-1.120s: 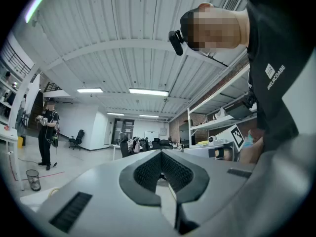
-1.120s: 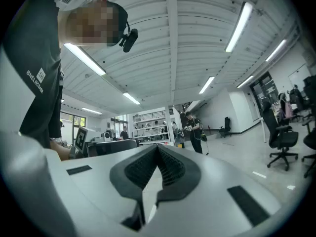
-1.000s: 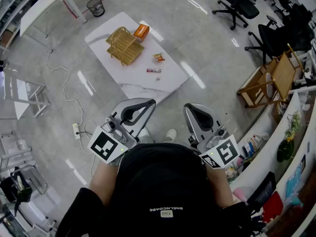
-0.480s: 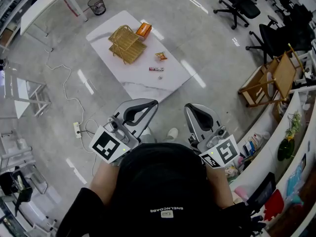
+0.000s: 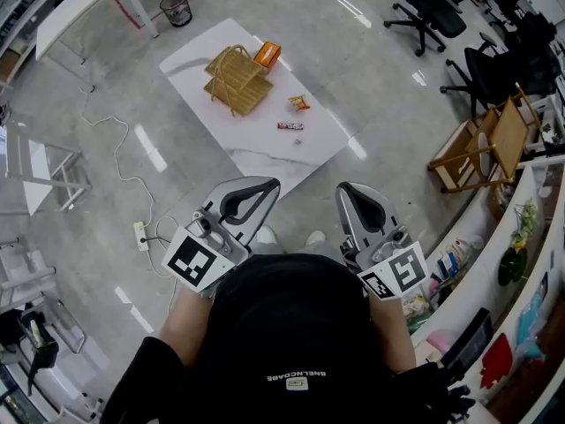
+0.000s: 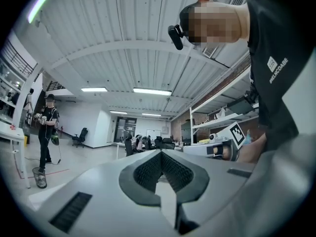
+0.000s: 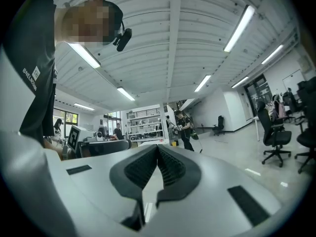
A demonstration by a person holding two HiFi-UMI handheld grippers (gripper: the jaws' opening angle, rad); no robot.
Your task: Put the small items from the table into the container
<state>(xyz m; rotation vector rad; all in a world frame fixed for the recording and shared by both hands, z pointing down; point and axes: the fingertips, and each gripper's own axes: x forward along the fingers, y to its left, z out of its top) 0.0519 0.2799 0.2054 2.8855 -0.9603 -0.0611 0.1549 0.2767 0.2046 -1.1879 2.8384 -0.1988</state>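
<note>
Black cloth of the person's top (image 5: 291, 343) fills the bottom of the head view, and both claws are held level just in front of it. The left gripper (image 5: 270, 185) has its jaws pressed together with nothing between them. The left gripper view shows the ribbed pads meeting, with only the room beyond. The right gripper (image 5: 346, 189) is the same, closed tight and empty.

Past them is a stretch of grey polished floor (image 5: 177, 175), and then the white marble table (image 5: 256, 153), well apart from both claws. On the near part of the table lies a small dark bar (image 5: 290, 126). Just beyond it is a small orange-and-white packet (image 5: 299, 103). Farther back stands the wicker basket (image 5: 237, 79), which I take to be the container. An orange box (image 5: 267, 56) sits at the basket's far side, but I cannot tell whether it touches the basket. Beyond the table is a bin (image 5: 177, 7).

I judge that the task is not yet under way. The bar, the packet and the box all lie outside the basket, and nothing shows inside it, though its inside is too small to read well. Everything is left to do: reach the table, pick up each item and drop it in.
</note>
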